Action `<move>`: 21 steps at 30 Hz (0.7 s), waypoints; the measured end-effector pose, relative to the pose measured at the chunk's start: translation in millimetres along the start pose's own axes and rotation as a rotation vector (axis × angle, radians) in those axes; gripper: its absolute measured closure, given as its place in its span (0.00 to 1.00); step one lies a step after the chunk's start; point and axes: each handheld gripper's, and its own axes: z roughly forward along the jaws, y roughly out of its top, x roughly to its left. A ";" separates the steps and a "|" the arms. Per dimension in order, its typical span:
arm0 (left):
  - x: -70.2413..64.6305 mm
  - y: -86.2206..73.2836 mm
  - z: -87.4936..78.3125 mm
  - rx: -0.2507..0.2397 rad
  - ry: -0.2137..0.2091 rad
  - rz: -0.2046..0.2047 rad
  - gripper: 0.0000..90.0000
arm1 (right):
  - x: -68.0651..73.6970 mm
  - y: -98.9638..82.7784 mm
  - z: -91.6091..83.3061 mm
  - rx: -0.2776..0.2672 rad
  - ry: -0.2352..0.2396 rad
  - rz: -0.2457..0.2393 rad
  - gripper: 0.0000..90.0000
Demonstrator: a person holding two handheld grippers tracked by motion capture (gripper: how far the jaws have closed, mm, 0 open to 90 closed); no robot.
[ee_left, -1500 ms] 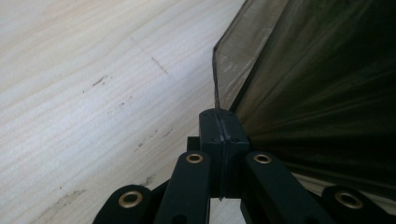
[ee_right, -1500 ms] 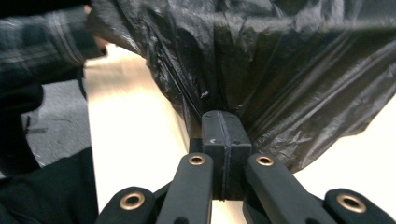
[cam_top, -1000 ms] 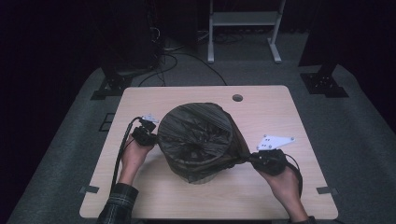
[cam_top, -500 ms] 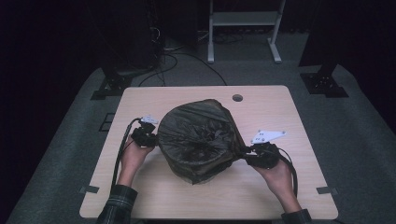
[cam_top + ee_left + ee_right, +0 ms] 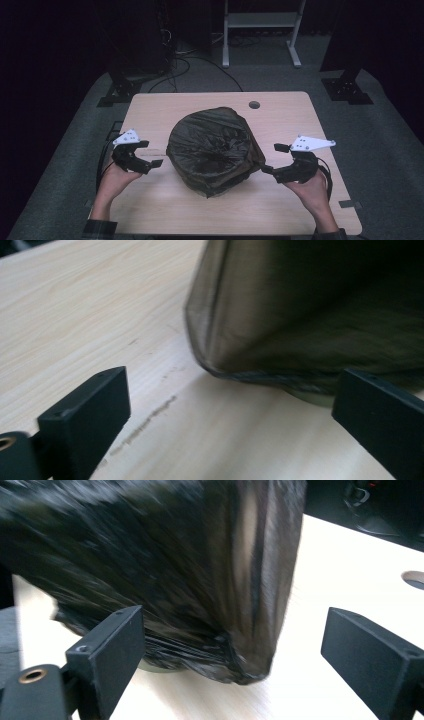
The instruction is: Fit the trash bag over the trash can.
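Note:
A dark, crinkled plastic bag point(image 5: 215, 147) covers a round bin in the middle of the wooden table point(image 5: 165, 107). My left gripper point(image 5: 149, 153) hangs to the bag's left, apart from it, jaws wide. In the left gripper view the bag's hem point(image 5: 310, 315) lies ahead of the left gripper point(image 5: 227, 410). My right gripper point(image 5: 273, 159) sits at the bag's right lower edge, also open. In the right gripper view a fold of the bag point(image 5: 165, 565) reaches between the jaws of the right gripper point(image 5: 240, 655) without being pinched. Both pairs of jaws have just been opening.
A round cable hole point(image 5: 254, 105) lies in the table's far side. Behind the table stand a white frame point(image 5: 260, 20) and dark stand bases at left point(image 5: 120, 90) and right point(image 5: 347, 87), with cables on the grey floor.
Both grippers were shut on the bag's sides and have let go. The left one has drawn away to the left, the right one slightly outward. The bag has slumped lower.

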 end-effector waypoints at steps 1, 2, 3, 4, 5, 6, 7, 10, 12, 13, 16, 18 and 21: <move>-4.1 -2.1 -3.1 0.004 -0.006 0.015 0.00 | 0.6 1.6 -1.4 0.000 0.011 0.001 0.10; -8.5 -4.2 -5.6 0.014 -0.007 0.033 0.00 | 2.3 3.4 -3.0 -0.005 0.000 -0.006 0.10; -15.3 -8.1 -8.3 0.027 -0.014 0.054 0.00 | 4.2 5.1 -4.0 -0.012 0.002 -0.021 0.10; -15.3 -8.1 -8.3 0.027 -0.014 0.054 0.00 | 6.8 8.2 -4.7 -0.013 0.000 -0.030 0.10; -24.7 -14.5 -10.1 0.040 -0.022 0.073 0.00 | 9.0 10.5 -5.5 -0.025 0.006 -0.038 0.10; -28.6 -17.4 -10.0 0.048 -0.024 0.083 0.00 | 10.2 12.1 -6.3 -0.039 0.019 -0.044 0.10; -32.8 -20.6 -9.7 0.054 -0.024 0.090 0.00 | 11.1 13.8 -7.2 -0.049 0.030 -0.048 0.10; -43.5 -31.0 -5.5 0.081 -0.026 0.111 0.00 | 13.9 19.5 -10.2 -0.082 0.040 -0.060 0.10; -46.9 -34.3 -2.9 0.095 -0.024 0.118 0.00 | 14.4 21.7 -11.3 -0.086 0.043 -0.064 0.10; -49.4 -37.2 -0.8 0.114 -0.023 0.132 0.00 | 16.0 25.6 -13.1 -0.100 0.047 -0.073 0.10; -57.5 -48.7 6.5 0.146 -0.038 0.142 0.00 | 18.2 32.0 -15.4 -0.117 0.057 -0.085 0.10; -59.1 -51.4 8.5 0.152 -0.043 0.144 0.00 | 19.1 34.3 -16.1 -0.120 0.063 -0.088 0.10; -65.2 -62.5 17.3 0.173 -0.057 0.141 0.00 | 22.5 44.2 -16.9 -0.132 0.081 -0.101 0.10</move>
